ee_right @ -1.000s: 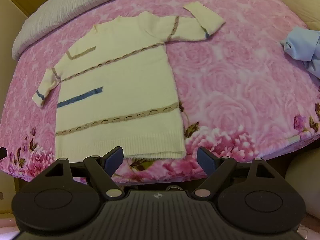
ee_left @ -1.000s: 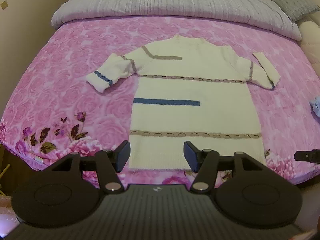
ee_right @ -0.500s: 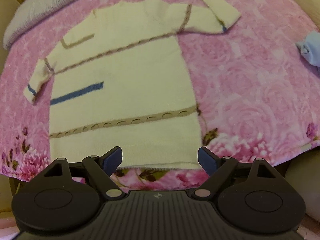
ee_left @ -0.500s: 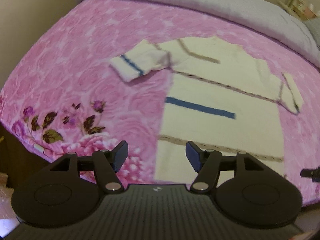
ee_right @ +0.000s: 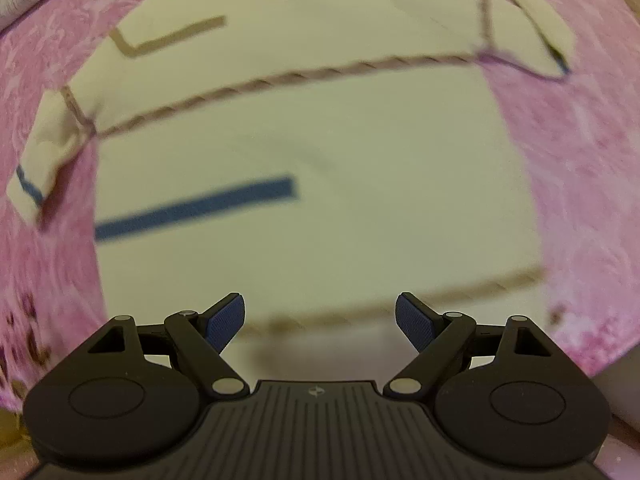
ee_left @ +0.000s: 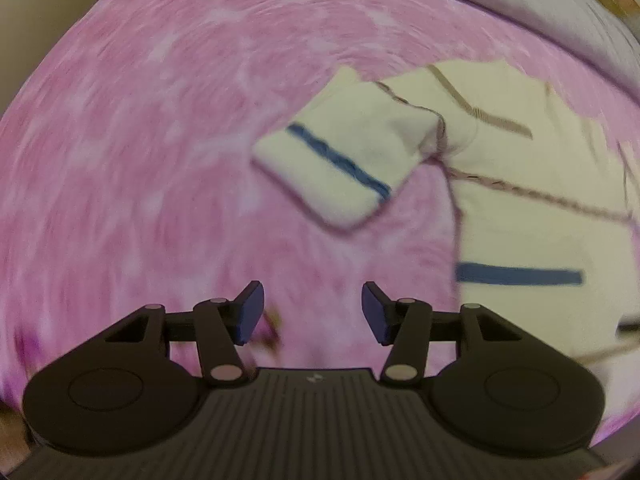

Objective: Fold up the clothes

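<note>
A cream knitted sweater with tan bands and blue stripes (ee_right: 320,152) is seen spread flat, front side up, on a pink bedspread with a rose pattern (ee_left: 140,140). The sweater is taken as the landmark.

In the left wrist view, the left gripper (ee_left: 313,312) is held above bare bedspread, beside the sweater's body and below its folded sleeve. This sleeve (ee_left: 344,160) is bent outward from the shoulder, and a blue stripe is seen near its cuff. The blue pads of the left gripper are partly apart and are closing; nothing is between them, only bedspread is seen in the gap.

In the right wrist view, the right gripper (ee_right: 320,322) is pointed down over the lower part of the sweater, near the lower tan band. Its fingers are spread wide and nothing is gripped by them. The other sleeve (ee_right: 524,20) is seen at the far corner of the sweater, folded back on itself.

A grey quilted blanket (ee_left: 520,12) is lying beyond the sweater's collar. Both views are blurred.
</note>
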`<state>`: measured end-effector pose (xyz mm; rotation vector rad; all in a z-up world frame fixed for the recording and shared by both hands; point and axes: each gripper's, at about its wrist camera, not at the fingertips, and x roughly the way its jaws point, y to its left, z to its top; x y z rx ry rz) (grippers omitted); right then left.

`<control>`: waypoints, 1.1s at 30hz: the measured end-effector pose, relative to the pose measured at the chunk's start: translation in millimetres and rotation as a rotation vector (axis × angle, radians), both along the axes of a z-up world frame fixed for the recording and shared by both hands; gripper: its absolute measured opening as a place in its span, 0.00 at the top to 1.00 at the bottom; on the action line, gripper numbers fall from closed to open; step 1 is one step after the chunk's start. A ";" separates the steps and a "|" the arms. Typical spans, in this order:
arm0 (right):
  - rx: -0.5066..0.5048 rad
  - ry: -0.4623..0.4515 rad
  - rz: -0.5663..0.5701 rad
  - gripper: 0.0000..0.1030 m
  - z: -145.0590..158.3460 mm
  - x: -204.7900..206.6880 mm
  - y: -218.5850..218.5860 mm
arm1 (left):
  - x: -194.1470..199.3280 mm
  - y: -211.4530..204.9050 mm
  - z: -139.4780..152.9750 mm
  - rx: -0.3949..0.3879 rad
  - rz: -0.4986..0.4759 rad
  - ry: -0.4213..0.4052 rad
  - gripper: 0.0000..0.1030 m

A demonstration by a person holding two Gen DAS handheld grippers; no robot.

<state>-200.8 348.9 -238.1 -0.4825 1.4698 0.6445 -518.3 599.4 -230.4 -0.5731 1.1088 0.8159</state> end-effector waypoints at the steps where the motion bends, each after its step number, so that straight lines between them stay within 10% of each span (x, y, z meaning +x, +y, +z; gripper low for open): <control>1: 0.002 -0.002 -0.012 0.17 -5.3 0.2 10.3 | 3.0 8.0 -7.5 0.022 -0.052 0.014 0.45; 11: -0.031 -0.045 -0.083 0.17 -44.9 19.5 69.9 | 44.3 -12.2 -83.4 0.162 -0.199 0.043 0.37; 18: -0.089 -0.034 -0.070 0.17 -66.0 30.3 71.8 | 38.4 36.1 -95.4 0.132 0.187 -0.154 0.46; 24: -0.104 0.000 -0.010 0.14 -76.5 28.3 74.6 | 18.4 63.8 -83.1 0.114 0.413 -0.413 0.78; 27: -0.102 0.012 0.009 0.14 -80.1 28.5 76.7 | 30.0 69.6 -67.3 0.178 0.327 -0.272 0.87; 33: -0.084 0.024 0.031 0.14 -79.0 32.0 76.1 | 60.0 10.3 10.2 0.716 -0.171 0.158 0.86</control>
